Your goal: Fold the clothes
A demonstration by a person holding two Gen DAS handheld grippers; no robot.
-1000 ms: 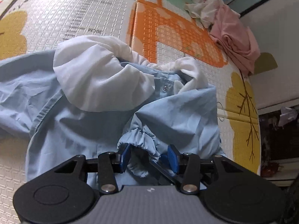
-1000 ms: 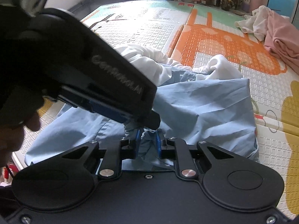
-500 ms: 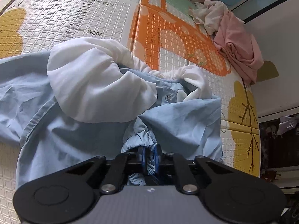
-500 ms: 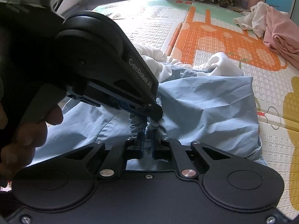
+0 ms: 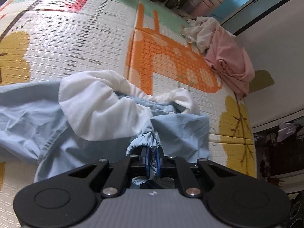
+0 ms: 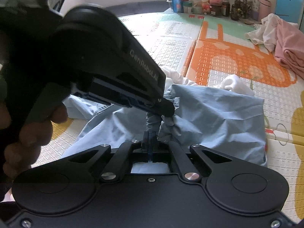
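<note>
A light blue jacket (image 5: pixel 182 133) with a white lining (image 5: pixel 95 104) lies crumpled on the play mat (image 5: pixel 76 38). My left gripper (image 5: pixel 152 153) is shut on the jacket's gathered cuff (image 5: pixel 141 142), which bunches out in front of the blue pads. In the right wrist view the same left gripper (image 6: pixel 167 109) comes in from the left, held by a hand (image 6: pixel 28 133), pinching the cuff (image 6: pixel 168 123) from above. Just below it, my right gripper (image 6: pixel 150 135) is closing the last bit, its pads pressing a twisted strip of the same blue jacket (image 6: pixel 218 117).
A pile of pink and white clothes (image 5: pixel 228 57) lies at the mat's far right edge by the wall, also the pile (image 6: pixel 283 43) in the right wrist view. Bottles, jars and a can (image 6: pixel 209 1) line the far edge of the mat.
The left jaws went from open around the cuff to shut on it, then rose a little with it. The right jaws squeezed tighter on the fabric and stayed in place.
</note>
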